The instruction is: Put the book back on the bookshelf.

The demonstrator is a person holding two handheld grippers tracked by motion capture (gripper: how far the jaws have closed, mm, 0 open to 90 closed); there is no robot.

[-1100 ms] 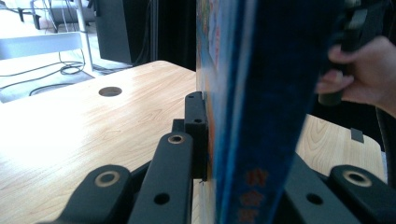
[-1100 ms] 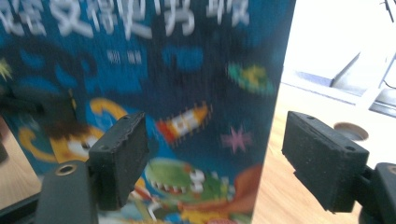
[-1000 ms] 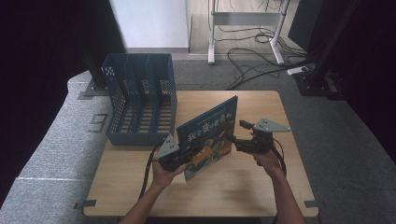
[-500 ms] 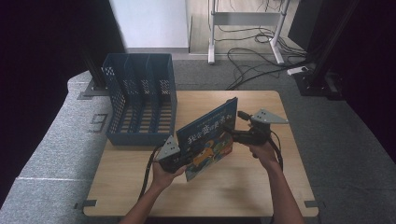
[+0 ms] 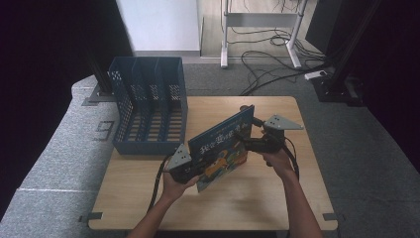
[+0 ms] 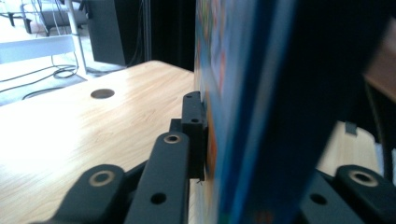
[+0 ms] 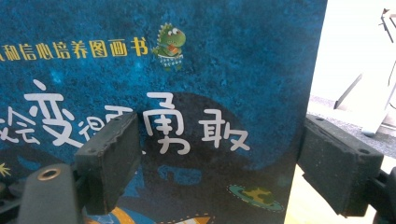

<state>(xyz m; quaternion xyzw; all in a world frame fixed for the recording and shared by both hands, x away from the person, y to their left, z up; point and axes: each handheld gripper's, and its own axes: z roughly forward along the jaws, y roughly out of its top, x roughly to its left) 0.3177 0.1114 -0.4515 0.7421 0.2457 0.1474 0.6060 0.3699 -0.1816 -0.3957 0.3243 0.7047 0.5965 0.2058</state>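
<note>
Blue and glossy, the picture book (image 5: pixel 223 148) stands on edge over the middle of the wooden desk (image 5: pixel 257 198), its cover tilted toward the person. The left gripper (image 5: pixel 190 168) pinches its lower left corner; in the left gripper view one of the fingers (image 6: pixel 194 126) presses flat against the cover. The right gripper (image 5: pixel 250 141) sits at the book's upper right end, and in the right gripper view its fingers (image 7: pixel 109 161) are spread, one before the cover and one past its edge. Well to the left on the desk stands a blue file rack (image 5: pixel 148 111).
</note>
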